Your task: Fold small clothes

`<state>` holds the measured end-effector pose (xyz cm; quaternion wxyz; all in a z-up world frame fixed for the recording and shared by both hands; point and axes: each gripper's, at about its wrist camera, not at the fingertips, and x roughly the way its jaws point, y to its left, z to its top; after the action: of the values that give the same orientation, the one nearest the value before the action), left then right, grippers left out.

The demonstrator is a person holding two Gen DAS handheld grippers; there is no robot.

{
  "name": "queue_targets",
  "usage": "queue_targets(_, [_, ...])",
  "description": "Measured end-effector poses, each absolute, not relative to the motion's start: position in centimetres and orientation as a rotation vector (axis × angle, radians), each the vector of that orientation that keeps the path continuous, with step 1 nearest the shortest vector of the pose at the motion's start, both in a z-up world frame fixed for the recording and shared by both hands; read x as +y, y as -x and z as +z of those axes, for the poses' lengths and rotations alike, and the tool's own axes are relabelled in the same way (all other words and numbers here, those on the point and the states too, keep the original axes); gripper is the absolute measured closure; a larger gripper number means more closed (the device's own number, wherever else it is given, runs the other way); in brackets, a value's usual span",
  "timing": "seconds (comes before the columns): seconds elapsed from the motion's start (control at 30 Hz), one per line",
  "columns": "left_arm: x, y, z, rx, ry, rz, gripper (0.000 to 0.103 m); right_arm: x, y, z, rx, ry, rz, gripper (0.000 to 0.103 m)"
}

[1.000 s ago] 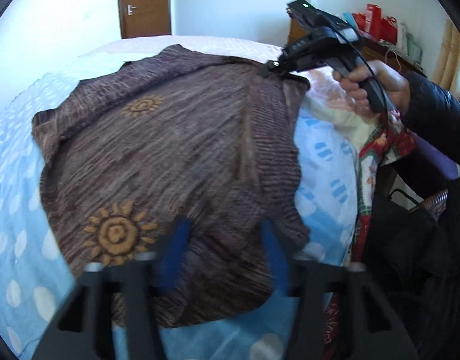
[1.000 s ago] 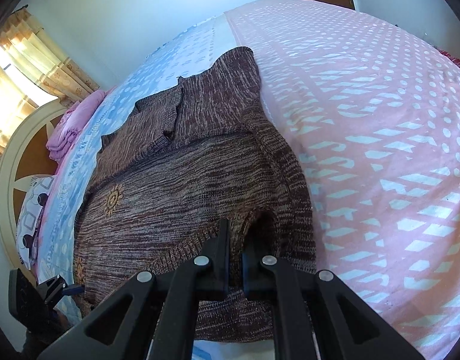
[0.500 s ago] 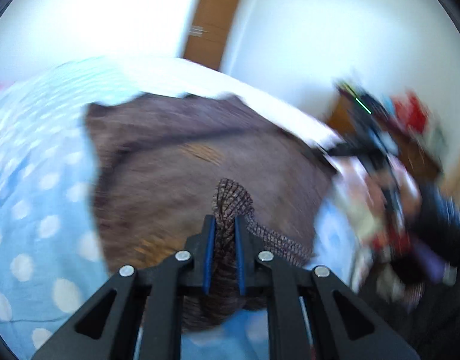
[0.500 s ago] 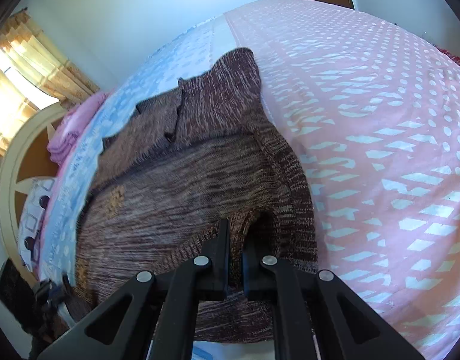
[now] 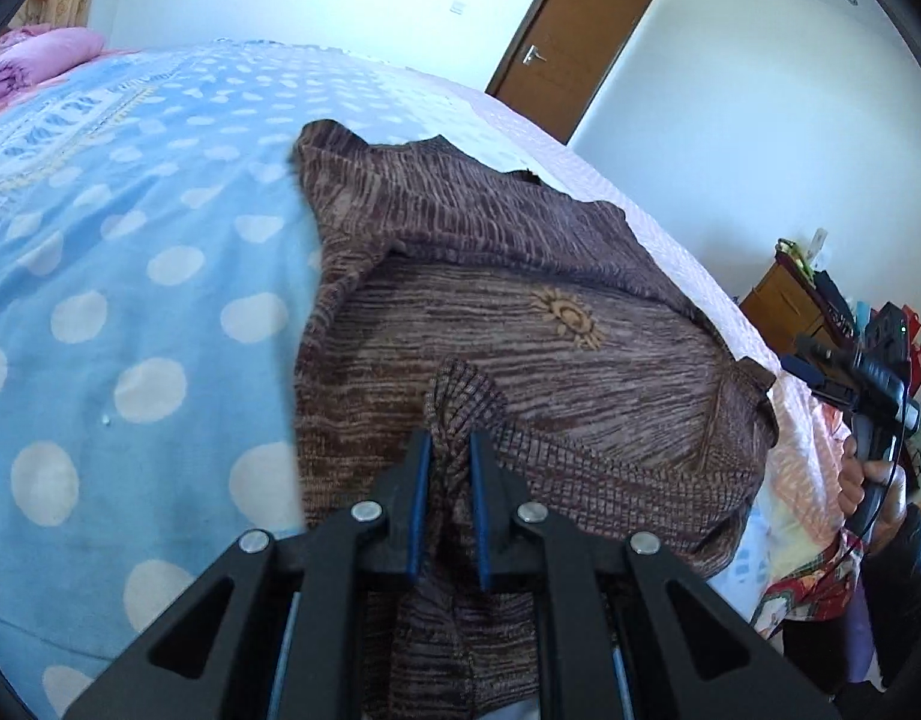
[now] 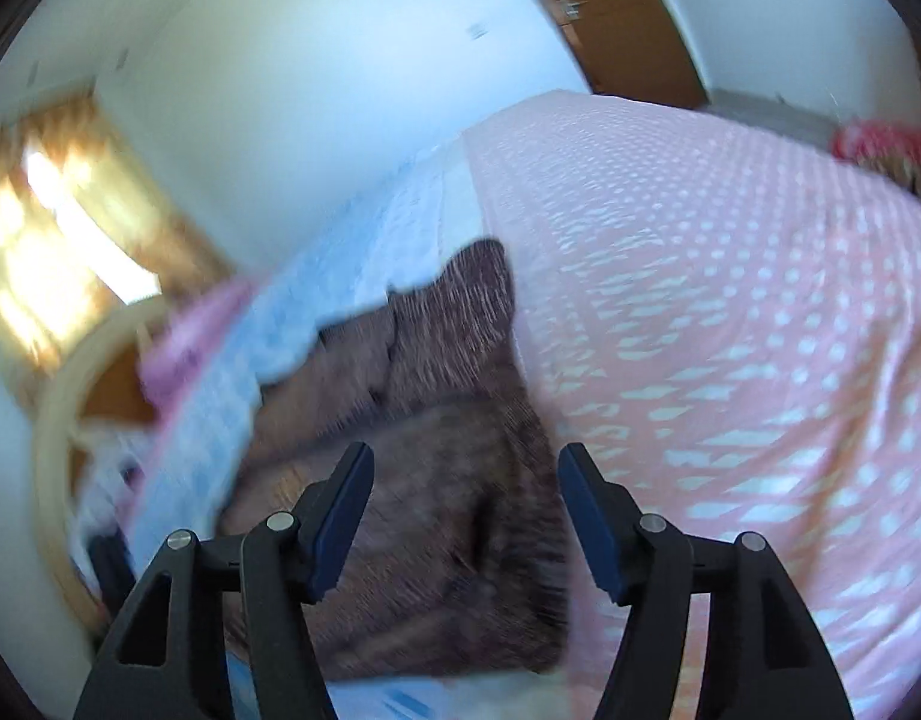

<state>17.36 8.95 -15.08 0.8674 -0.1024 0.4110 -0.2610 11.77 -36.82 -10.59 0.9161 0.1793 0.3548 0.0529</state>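
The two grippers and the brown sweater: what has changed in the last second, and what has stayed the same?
The left gripper was open above the brown sweater; it has since shut on a bunched fold of the hem. The right gripper was shut on the opposite edge and has now let go, its jaws wide apart, the view blurred. The sweater remains spread on the bed.

Right tongs [image 6: 463, 516] let go of sweater [image 6: 436, 480]; left tongs [image 5: 447, 450] clamped its hem.

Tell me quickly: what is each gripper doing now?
Left gripper: closed on the brown sweater.
Right gripper: open, holding nothing.
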Motion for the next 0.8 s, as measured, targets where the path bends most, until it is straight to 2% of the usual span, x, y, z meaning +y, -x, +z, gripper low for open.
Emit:
queue_targets(0.13, [8.4,-17.4,-14.8,0.866,0.168,-0.549,0.084,-34.5,-11.3,-11.4,0.814,-0.103,0.100,0.038])
queue_targets(0.23, [8.1,-17.5,-14.7,0.875,0.171,-0.572,0.071,-33.2,-11.1,-12.4,0.880,0.091,0.078,0.040])
queue_targets(0.3, [7.6,-17.5,-14.6,0.874,0.163,-0.586,0.056,-32.5,-11.2,-12.6,0.907,0.098,0.133,0.046])
queue_targets(0.37, [7.0,-17.5,-14.5,0.868,0.149,-0.592,0.048,-31.8,-11.5,-12.4,0.892,0.098,0.164,0.046])
queue_targets(0.4, [6.7,-17.6,-14.5,0.864,0.136,-0.583,0.048,-31.4,-11.8,-12.3,0.889,0.106,0.173,0.046])
queue_targets(0.43, [6.5,-17.6,-14.5,0.862,0.127,-0.574,0.048,-30.7,-12.3,-12.5,0.898,0.123,0.183,0.053])
queue_targets(0.47, [6.3,-17.6,-14.5,0.862,0.116,-0.565,0.050,-30.0,-13.1,-13.1,0.941,0.150,0.193,0.078])
queue_targets(0.5, [6.1,-17.6,-14.5,0.860,0.104,-0.557,0.055,-29.4,-13.6,-13.7,0.983,0.167,0.194,0.092])
queue_targets(0.53, [6.2,-17.6,-14.5,0.858,0.100,-0.554,0.061,-28.9,-14.2,-14.1,1.015,0.176,0.197,0.099])
queue_targets(0.57, [6.4,-17.7,-14.6,0.861,0.102,-0.551,0.083,-28.7,-14.6,-14.2,1.022,0.170,0.211,0.099])
queue_targets(0.6, [6.7,-17.9,-14.7,0.871,0.122,-0.553,0.090,-28.6,-15.1,-14.0,1.018,0.141,0.227,0.099])
queue_targets(0.8, [9.0,-18.4,-15.1,0.859,0.283,-0.497,0.090,-36.2,-18.7,-12.2,0.830,-0.440,0.169,0.099])
